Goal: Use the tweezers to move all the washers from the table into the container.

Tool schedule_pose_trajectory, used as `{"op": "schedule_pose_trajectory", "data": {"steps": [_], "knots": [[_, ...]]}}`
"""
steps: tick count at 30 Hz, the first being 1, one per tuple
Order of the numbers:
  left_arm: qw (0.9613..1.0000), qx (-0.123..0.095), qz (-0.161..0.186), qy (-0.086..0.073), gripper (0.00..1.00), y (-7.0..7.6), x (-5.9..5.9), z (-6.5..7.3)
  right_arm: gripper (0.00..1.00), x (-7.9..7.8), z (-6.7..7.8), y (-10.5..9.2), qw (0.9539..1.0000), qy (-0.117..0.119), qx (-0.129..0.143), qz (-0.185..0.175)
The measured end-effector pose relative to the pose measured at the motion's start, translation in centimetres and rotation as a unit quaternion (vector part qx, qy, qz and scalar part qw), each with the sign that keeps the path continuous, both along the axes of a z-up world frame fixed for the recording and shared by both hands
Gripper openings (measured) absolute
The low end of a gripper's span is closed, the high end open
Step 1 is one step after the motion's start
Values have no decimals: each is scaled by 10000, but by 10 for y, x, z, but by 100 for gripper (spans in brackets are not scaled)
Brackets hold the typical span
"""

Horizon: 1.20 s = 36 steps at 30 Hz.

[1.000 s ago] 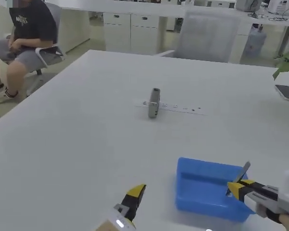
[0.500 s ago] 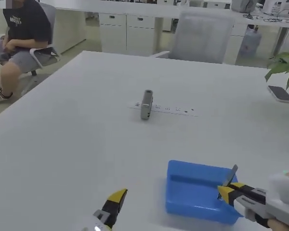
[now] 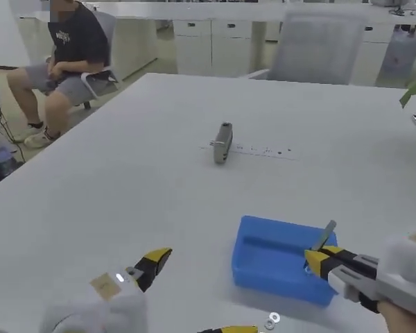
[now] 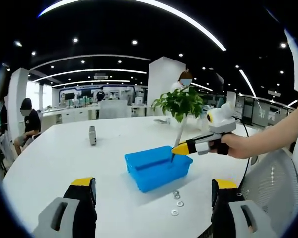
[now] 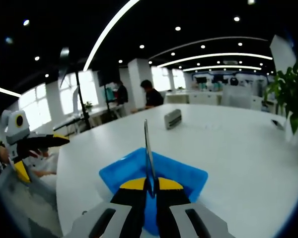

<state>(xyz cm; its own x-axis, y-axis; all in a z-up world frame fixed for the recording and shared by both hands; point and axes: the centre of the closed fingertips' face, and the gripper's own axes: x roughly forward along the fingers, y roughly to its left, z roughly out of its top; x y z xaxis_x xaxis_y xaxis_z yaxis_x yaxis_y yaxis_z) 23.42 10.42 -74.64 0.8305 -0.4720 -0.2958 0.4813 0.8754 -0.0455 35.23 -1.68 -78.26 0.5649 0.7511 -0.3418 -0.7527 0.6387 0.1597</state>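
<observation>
The right tongs [image 3: 310, 261] pinch tweezers [image 3: 325, 235] over blue container [image 3: 262, 244], washers [image 3: 271, 320] beside it

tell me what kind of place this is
Probably an open-plan office or lab: a large white table, a grey office chair at its far side, and rows of white cabinets beyond, with another person seated nearby.

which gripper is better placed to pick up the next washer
Right. The right gripper is shut on the tweezers, with their tips at the blue container. The washers lie on the table just beside that container's near side. The left gripper is open and holds nothing.
</observation>
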Motion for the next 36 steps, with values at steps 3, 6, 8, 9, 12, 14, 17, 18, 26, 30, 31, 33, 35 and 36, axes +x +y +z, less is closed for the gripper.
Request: {"op": "schedule_pose_trajectory", "data": {"steps": [3,6,8,9,12,14,17,18,26,30,31,33,35,36], "knots": [[9999,95,45,33,99,2,1,-2,3,-2,10,1,9998,-108,105,101],[9999,53,89,26,98,4,1,-1,3,-7,21,1,9997,-135,174,106],[10000,-2,67,23,95,4,1,0,3,-12,28,1,9996,-127,224,81],[10000,-54,31,18,94,2,0,1,4,-11,28,-1,9995,-107,300,45],[9999,-147,-47,-16,95,-1,0,3,4,-23,36,2,9989,-6,459,-45],[9998,-173,-85,-33,95,-3,-1,4,4,-32,38,5,9990,-16,440,-81],[9997,-197,-117,-28,95,-4,-1,5,4,-46,39,14,9989,53,461,-114],[9997,-195,-118,-32,95,-3,-1,4,4,-50,38,17,9990,70,438,-105],[9997,-102,-197,92,94,-5,-3,-3,4,-75,16,36,9978,437,486,-132],[9997,-64,-211,146,93,-4,-3,-5,4,-76,-1,33,9980,528,296,-178],[9996,-39,-210,174,93,-4,-3,-7,4,-76,-6,32,9978,579,272,-180],[9996,1,-222,195,92,-4,-4,-8,4,-76,-14,32,9974,673,217,-155],[9995,12,-254,188,92,-5,-4,-8,4,-78,-18,34,9975,690,119,-112],[9995,-3,-275,166,92,-5,-4,-7,4,-78,-22,35,9976,690,59,-68]]}}
